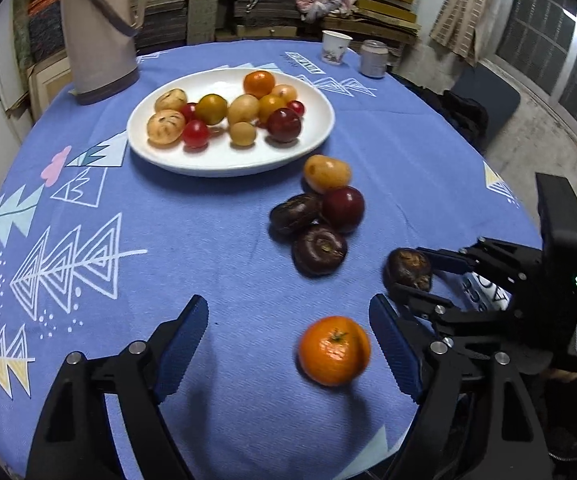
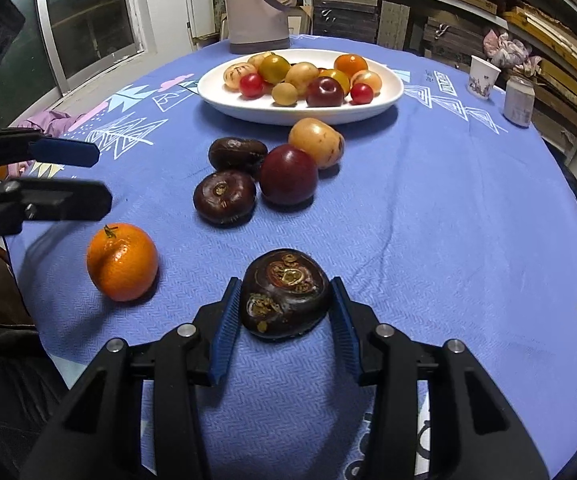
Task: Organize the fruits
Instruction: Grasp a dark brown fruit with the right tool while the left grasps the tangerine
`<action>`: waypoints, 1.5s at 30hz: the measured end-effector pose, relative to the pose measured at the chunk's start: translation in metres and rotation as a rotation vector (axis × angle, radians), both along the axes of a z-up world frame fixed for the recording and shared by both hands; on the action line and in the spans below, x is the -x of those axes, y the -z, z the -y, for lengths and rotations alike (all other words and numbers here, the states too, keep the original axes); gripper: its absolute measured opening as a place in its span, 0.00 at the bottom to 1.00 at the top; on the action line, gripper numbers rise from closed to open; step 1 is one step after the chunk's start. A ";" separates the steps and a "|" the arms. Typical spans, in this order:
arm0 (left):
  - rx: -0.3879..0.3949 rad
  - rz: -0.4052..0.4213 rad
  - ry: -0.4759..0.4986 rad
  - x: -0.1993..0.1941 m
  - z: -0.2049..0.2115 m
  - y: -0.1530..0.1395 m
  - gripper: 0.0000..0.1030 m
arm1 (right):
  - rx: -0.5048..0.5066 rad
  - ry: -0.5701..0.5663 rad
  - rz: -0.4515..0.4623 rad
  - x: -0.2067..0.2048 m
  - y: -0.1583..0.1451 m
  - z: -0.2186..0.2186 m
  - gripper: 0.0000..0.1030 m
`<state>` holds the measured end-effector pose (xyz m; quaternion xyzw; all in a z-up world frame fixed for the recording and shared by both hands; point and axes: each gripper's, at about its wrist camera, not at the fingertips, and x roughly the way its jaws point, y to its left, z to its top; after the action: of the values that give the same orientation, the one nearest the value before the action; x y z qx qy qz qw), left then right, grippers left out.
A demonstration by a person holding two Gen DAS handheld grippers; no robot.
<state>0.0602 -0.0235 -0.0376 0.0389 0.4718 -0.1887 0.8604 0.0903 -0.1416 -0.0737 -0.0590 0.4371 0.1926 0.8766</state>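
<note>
A white plate [image 1: 312, 136] [image 2: 216, 92] holds several fruits. Loose on the blue cloth are a yellow fruit [image 1: 326, 173] [image 2: 317, 142], a red plum [image 1: 343, 209] [image 2: 288, 174] and two dark fruits [image 1: 319, 249] [image 2: 224, 196]. An orange [image 1: 334, 350] [image 2: 122, 262] lies between the fingers of my open left gripper [image 1: 288, 336], close to the right finger. My right gripper [image 2: 284, 300] [image 1: 408, 276] is shut on a third dark fruit [image 2: 284, 292] [image 1: 408, 269], which rests on the cloth.
A tall beige thermos jug [image 1: 98, 32] [image 2: 258, 4] stands behind the plate. A paper cup [image 1: 335, 47] [image 2: 483, 77] and a small jar [image 1: 374, 58] [image 2: 519, 100] stand at the far table edge. Shelves of boards are behind.
</note>
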 end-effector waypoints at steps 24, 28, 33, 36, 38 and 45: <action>-0.068 -0.101 0.090 0.008 0.022 0.045 0.81 | 0.000 0.000 -0.005 0.003 0.001 0.002 0.44; -0.069 -0.096 0.086 0.008 0.021 0.048 0.81 | 0.000 -0.004 -0.007 0.003 0.000 0.001 0.49; -0.080 -0.062 0.077 0.006 0.020 0.050 0.80 | -0.002 -0.003 -0.009 0.004 0.001 0.000 0.56; -0.093 -0.036 0.073 0.006 0.021 0.051 0.78 | -0.001 0.000 -0.009 0.004 0.001 0.000 0.56; -0.100 -0.024 0.069 0.007 0.021 0.051 0.74 | 0.001 0.005 -0.009 0.004 0.001 0.001 0.56; -0.088 -0.011 0.042 0.004 0.011 0.048 0.46 | 0.021 0.017 -0.001 0.002 0.003 -0.002 0.56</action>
<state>0.0566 -0.0345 -0.0851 0.0852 0.4836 -0.1859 0.8511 0.0886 -0.1397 -0.0767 -0.0644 0.4401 0.1803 0.8773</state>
